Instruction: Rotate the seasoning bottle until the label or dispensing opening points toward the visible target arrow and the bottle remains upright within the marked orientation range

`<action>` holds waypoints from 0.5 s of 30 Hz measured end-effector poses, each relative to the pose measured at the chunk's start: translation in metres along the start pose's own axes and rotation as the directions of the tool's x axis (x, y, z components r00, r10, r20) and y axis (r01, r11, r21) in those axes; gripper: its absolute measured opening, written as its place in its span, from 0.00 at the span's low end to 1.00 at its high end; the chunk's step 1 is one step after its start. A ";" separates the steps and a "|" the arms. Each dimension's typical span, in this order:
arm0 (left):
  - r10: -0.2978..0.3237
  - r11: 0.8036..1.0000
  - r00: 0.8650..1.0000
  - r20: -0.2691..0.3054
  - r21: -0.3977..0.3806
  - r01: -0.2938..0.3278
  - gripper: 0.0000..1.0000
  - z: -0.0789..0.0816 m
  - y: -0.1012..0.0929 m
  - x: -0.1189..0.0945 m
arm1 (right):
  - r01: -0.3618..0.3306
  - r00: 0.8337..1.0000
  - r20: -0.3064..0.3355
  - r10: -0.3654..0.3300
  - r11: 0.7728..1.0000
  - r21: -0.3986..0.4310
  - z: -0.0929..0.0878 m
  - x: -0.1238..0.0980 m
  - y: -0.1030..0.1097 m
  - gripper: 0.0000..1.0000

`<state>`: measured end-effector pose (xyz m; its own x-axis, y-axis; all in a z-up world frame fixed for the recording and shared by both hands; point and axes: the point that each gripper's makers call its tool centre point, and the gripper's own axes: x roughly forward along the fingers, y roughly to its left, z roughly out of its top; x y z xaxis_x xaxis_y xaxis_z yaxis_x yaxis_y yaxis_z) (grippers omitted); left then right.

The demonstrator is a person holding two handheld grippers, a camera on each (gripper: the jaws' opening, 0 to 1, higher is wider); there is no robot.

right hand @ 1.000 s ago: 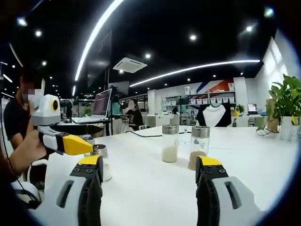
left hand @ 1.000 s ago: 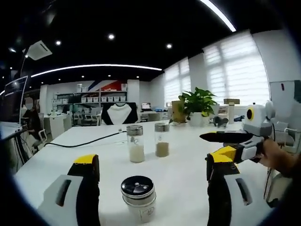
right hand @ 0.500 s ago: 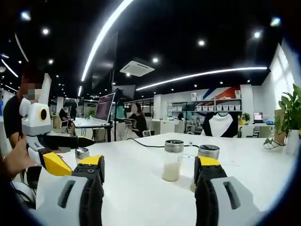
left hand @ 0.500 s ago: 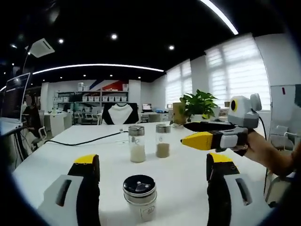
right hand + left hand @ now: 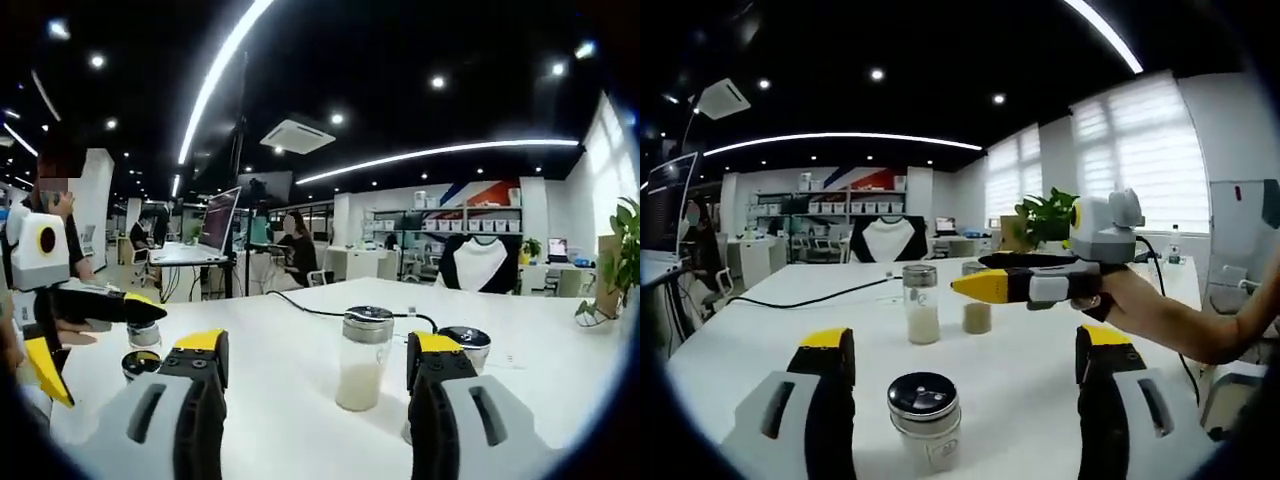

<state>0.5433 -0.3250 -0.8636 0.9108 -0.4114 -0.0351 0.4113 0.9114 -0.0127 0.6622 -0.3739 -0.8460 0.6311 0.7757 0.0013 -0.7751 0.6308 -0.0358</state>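
A short seasoning bottle (image 5: 926, 418) with a dark perforated lid stands upright on the white desk (image 5: 1020, 370) near its front edge, between the spread jaws of the left claw (image 5: 958, 350), which touch nothing. Further toward the middle of the desk stand two taller jars: one with pale powder (image 5: 921, 304) and, just beside it, one with brown powder (image 5: 977, 316), partly hidden behind the right claw (image 5: 962, 283), which reaches in from the right in a person's hand (image 5: 1118, 297); seen side-on, its black and yellow jaws lie close together, and whether they are fully pressed together I cannot tell from there. In the right gripper view the right claw (image 5: 312, 352) shows its jaws spread wide and holding nothing; the pale jar (image 5: 363, 357) stands upright in the gap between them, further back, and the brown jar (image 5: 466, 344) is half hidden behind the right jaw. At the left edge of that view the left claw (image 5: 100, 335) hovers beside the short bottle (image 5: 142, 352), near the desk's left edge. A black cable (image 5: 815, 298) trails across the far part of the desk. A potted plant (image 5: 1047, 215) stands beyond the far corner by the windows.
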 end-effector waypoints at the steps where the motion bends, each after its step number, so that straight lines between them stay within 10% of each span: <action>1: 0.001 1.000 1.000 -0.003 0.003 -0.001 0.97 0.000 0.000 0.000 | -0.004 1.000 0.005 0.004 1.000 0.002 0.000 0.004 0.000 0.73; 15: 0.004 1.000 1.000 0.006 -0.015 -0.004 0.94 0.001 0.005 -0.003 | 0.019 0.999 -0.028 -0.019 1.000 0.017 -0.024 0.045 -0.015 0.72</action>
<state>0.5424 -0.3194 -0.8622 0.9124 -0.4082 -0.0293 0.4075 0.9128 -0.0272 0.7032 -0.3487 -0.8698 0.6461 0.7628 -0.0262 -0.7632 0.6459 -0.0186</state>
